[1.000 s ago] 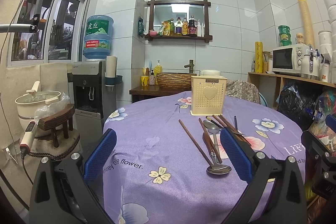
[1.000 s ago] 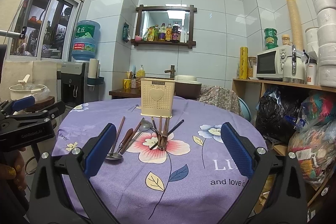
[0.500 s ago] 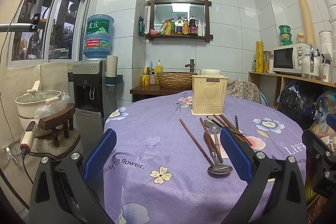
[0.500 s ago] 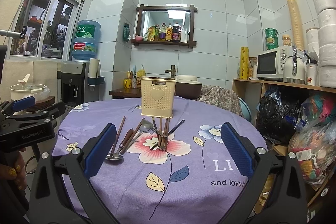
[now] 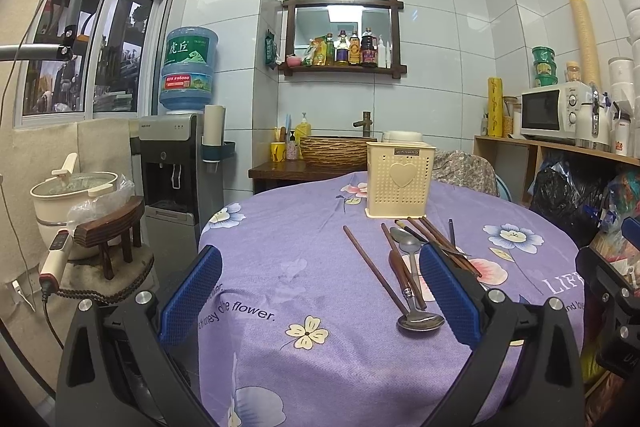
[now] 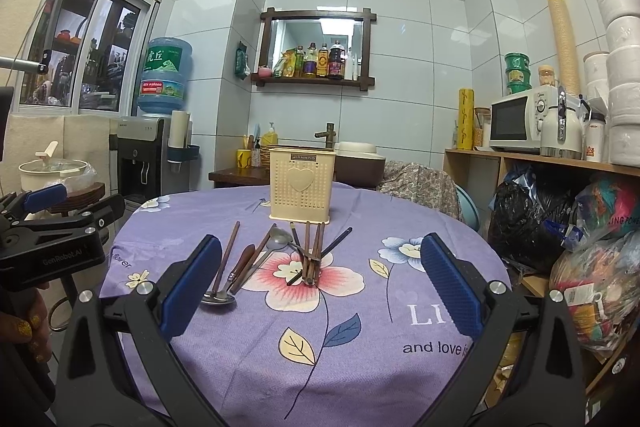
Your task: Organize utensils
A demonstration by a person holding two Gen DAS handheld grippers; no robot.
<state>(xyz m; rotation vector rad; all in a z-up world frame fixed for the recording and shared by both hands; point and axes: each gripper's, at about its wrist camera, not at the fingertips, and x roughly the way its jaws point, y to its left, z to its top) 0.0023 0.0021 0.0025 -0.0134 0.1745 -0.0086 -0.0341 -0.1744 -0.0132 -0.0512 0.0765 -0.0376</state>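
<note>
On the tabletop (image 6: 360, 327) almost nothing had moved: both tongs, left (image 5: 320, 301) and right (image 6: 320, 285), stayed wide and empty, utensils (image 6: 280, 259) still outside the holder (image 6: 301, 189).

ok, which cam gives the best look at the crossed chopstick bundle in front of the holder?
Right wrist: the chopstick bundle lies centred between the open claw fingers, fully visible below the cream holder. In the left wrist view the bundle sits off to the side, its near end hidden behind the left claw's blue pad.
</note>
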